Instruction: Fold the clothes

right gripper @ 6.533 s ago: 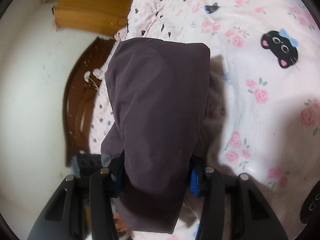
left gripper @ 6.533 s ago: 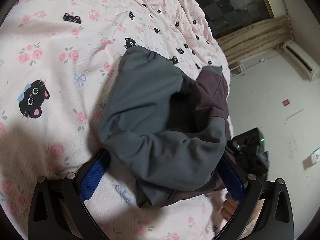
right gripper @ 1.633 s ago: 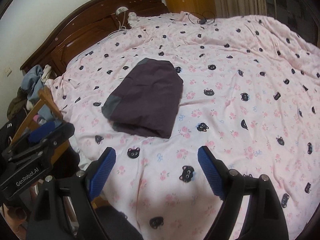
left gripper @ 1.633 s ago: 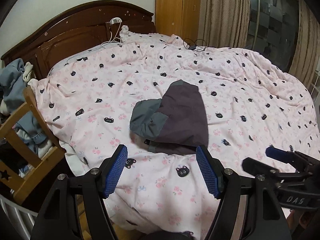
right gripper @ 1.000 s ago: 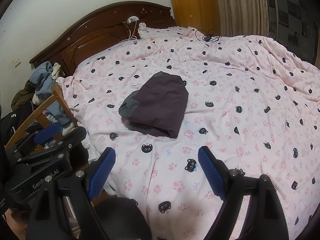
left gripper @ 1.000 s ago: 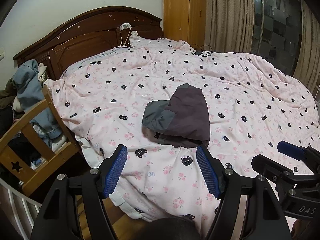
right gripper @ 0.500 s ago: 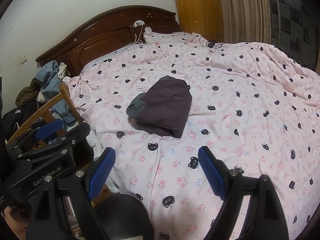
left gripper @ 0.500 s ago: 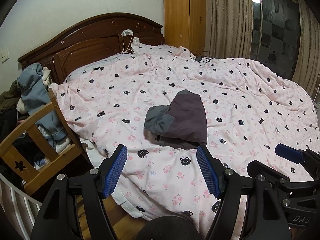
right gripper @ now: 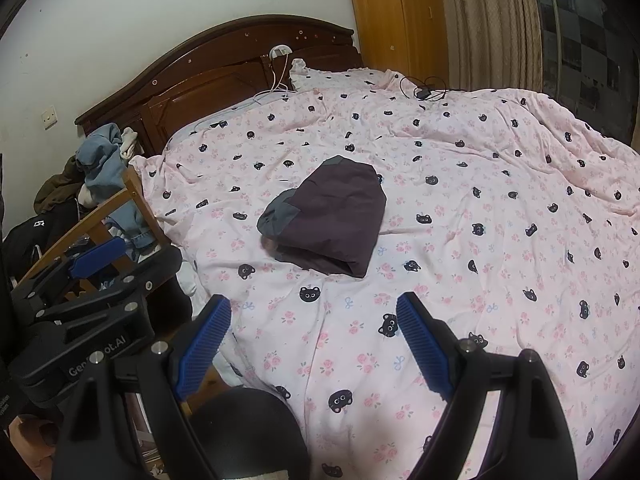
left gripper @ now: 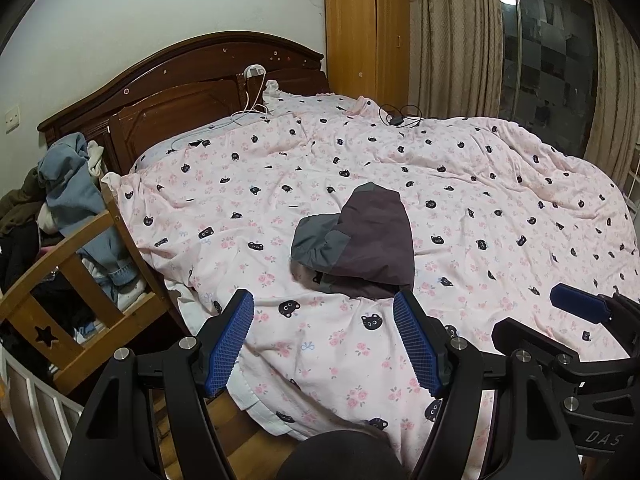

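A folded dark purple and grey garment (left gripper: 362, 242) (right gripper: 332, 220) lies alone on the pink cat-print bedspread (left gripper: 500, 208) (right gripper: 500, 200), near the bed's middle. My left gripper (left gripper: 324, 338) hangs open over the bed's near edge, well short of the garment, with nothing between its blue pads. My right gripper (right gripper: 314, 334) is open too, empty, also back from the garment. Each gripper shows at the side of the other's view: the right gripper (left gripper: 580, 308) at the right edge, the left gripper (right gripper: 100, 258) at the left.
A dark wooden headboard (left gripper: 180, 80) stands at the back with white cables (left gripper: 256, 96) draped on it. A wooden chair (left gripper: 68, 280) piled with clothes (left gripper: 76, 188) stands left of the bed. A wardrobe (left gripper: 368, 32), curtains and a dark window fill the back right.
Over the last seconds both grippers let go of the garment and drew back from the bed. The garment now looks smaller and farther off; more headboard and wall show.
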Demonstrator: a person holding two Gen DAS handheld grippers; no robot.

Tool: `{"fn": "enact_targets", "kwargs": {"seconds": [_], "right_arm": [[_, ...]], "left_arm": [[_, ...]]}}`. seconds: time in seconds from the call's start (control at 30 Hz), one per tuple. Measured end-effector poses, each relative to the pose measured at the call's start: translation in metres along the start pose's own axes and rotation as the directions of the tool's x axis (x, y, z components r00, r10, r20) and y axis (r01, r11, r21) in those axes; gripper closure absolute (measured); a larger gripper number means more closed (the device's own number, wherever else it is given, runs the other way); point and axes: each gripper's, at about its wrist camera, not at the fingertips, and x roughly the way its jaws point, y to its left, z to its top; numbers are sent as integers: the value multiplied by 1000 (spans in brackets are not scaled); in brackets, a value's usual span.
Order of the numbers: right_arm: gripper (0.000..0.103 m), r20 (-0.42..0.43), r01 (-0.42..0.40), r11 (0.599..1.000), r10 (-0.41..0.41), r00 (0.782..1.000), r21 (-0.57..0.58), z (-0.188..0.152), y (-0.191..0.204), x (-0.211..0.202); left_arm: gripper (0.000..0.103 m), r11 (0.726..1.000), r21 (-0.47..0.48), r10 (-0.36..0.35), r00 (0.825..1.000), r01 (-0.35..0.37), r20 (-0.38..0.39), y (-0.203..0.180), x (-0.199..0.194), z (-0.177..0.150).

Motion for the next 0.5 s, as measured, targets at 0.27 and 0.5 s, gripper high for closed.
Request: {"fn": "enact_targets", "kwargs": {"seconds": [0.27,0.5], "right_arm": [[16,-7,-1,1000,1,1000,2,-2,2,2],[16,-4,-2,1000,2,1000,0,-2,3,1]], "left_arm": [[35,1000,1,8,1000,-8,1,2,-1,-1],[35,1000,2,10,1000,-10,1,2,-1,0]]}}
